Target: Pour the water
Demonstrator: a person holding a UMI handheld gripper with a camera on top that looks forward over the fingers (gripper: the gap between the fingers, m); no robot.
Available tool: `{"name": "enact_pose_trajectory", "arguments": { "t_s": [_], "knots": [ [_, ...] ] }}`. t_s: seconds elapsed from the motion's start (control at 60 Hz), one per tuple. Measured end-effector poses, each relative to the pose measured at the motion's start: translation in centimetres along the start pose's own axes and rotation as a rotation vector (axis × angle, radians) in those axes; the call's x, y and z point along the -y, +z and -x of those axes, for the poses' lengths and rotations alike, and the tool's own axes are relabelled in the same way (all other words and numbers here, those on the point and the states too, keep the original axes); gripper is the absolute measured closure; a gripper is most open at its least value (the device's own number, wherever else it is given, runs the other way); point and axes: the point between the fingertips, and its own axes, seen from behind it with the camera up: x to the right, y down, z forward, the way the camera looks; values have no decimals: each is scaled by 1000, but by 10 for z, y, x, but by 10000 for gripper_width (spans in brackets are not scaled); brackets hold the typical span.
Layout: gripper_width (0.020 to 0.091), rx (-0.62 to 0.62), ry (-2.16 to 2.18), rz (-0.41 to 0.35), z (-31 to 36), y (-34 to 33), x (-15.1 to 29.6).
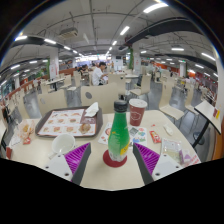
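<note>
A green bottle with a dark cap stands upright between the two fingers, with its base on a small red coaster. The fingers are open: the purple pads are on both sides of the bottle, and a gap is visible between each pad and the bottle, so the gripper does not press on it. The bottle rests by itself on the light surface.

Just beyond the bottle, a little to the right, there is a brown paper cup, also upright, and it is close to the bottle's upper part but I cannot tell if they touch. Beyond the left finger a tray lies flat on the surface, with a printed paper sheet on it and a white crumpled napkin at its far right corner. Near the right finger some small packets lie on the surface.

Further away, the room is a big dining hall with many tables and chairs and long ceiling lights. A person in light clothes is far beyond the fingers, near the middle of the hall.
</note>
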Motion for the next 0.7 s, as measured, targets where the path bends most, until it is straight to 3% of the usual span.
{"name": "enact_pose_trajectory", "arguments": {
  "t_s": [0.15,0.433,0.7],
  "knots": [
    [250,15,31,72,59,-72,0],
    [251,32,26,103,193,-172,5],
    [256,27,-38,108,273,-216,6]
  ]
}}
